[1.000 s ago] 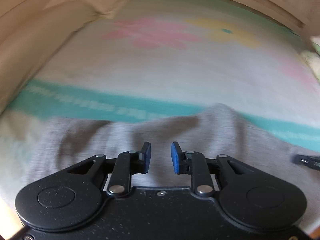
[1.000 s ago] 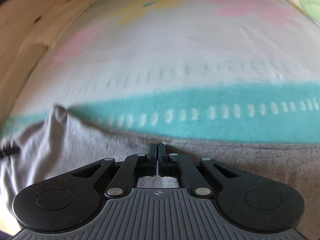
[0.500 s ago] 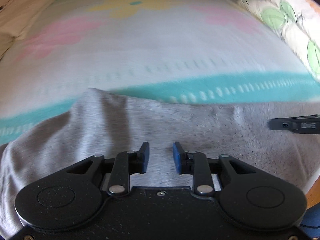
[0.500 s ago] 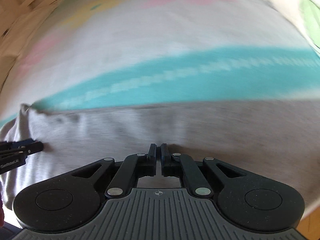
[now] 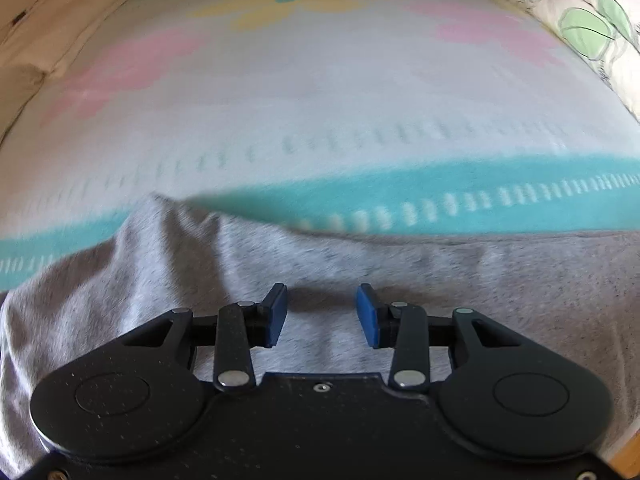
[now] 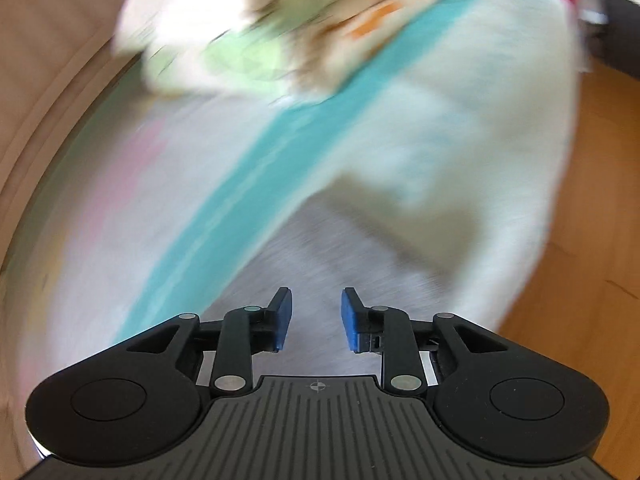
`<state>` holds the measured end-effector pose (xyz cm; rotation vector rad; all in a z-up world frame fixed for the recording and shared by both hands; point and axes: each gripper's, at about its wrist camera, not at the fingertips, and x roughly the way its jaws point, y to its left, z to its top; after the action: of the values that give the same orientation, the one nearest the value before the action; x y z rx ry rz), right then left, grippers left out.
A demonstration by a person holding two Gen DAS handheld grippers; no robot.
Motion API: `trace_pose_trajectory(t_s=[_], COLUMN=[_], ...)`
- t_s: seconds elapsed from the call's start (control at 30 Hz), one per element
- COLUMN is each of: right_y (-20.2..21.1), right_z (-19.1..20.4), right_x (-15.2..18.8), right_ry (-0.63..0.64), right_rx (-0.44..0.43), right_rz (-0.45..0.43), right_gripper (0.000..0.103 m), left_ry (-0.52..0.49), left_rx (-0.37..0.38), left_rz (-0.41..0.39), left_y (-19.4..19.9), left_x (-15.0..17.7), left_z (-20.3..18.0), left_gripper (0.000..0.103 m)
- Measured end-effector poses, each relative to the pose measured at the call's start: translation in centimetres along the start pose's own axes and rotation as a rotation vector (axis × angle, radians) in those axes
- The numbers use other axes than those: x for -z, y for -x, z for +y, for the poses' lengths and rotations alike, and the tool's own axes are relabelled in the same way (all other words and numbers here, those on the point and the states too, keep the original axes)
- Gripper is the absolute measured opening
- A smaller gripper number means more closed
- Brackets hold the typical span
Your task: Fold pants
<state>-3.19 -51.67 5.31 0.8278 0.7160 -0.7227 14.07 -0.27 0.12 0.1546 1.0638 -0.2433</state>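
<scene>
The grey pants (image 5: pixel 460 280) lie spread across the near edge of the bed, over a blanket with a teal stripe (image 5: pixel 460 196). My left gripper (image 5: pixel 322 312) is open and empty just above the grey fabric, with a raised fold (image 5: pixel 168 220) of the pants to its front left. My right gripper (image 6: pixel 316 318) is open and empty above a blurred end of the grey pants (image 6: pixel 320 248). The right wrist view is heavily blurred.
The bed's white blanket (image 5: pixel 320 100) with pink and yellow flowers stretches ahead. A leaf-patterned pillow (image 5: pixel 592 28) lies at the far right, also blurred in the right wrist view (image 6: pixel 248 32). Beige bedding (image 5: pixel 48 28) is at the far left. Wooden floor (image 6: pixel 592 260) lies right of the bed.
My right gripper has opened, let go of the pants and swung fast to the right, toward the pillow. My left gripper has opened wider. The right gripper is gone from the left view.
</scene>
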Motion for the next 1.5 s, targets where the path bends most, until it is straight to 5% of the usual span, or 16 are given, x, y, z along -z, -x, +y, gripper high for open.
trace_pose_trajectory(t_s=[0.2,0.63,0.83,0.87,0.93,1.0,1.3,1.5], right_y=[-1.0,-3.6,-4.3,-4.3,-3.9,-3.1,-0.3,0.3], right_z=[-4.3,-5.1,-5.6,-5.5,-5.1,-5.1,-0.2,1.4], right_x=[0.2,1.2,0.5,0.4,0.4,0.4,0.0,0.1], right_ry=[-0.147,-0.210,-0.277,-0.258,-0.196,-0.214,-0.022,0.049], right_rx=[0.021,-0.041,-0.086,-0.083,-0.041,-0.117,-0.189,-0.244], right_rz=[-0.015,0.007,-0.011,-0.006,-0.006,-0.009,-0.078,-0.080], right_gripper=[0.047,0.052,0.063,0.061,0.026,0.011,0.011,0.011], left_ry=[-0.021,-0.008,-0.007,-0.006,-0.006,-0.011,-0.118,-0.240], left_rx=[0.015,0.023,0.034,0.038,0.040,0.035,0.108,0.227], left_rz=[0.034,0.045,0.043,0.043,0.041,0.035,-0.067,-0.017], left_y=[-0.9,-0.7,-1.0,-1.0,-0.9,-0.9,3.3,4.1], left_x=[-0.2,-0.5,-0.5,-0.5,-0.5,-0.4,-0.3,0.2], left_z=[-1.4,-1.5,-1.4,-1.4,-1.4,-1.5,-4.8,-11.9], left_gripper=[0.049,0.049,0.049,0.049,0.049,0.049,0.048,0.048])
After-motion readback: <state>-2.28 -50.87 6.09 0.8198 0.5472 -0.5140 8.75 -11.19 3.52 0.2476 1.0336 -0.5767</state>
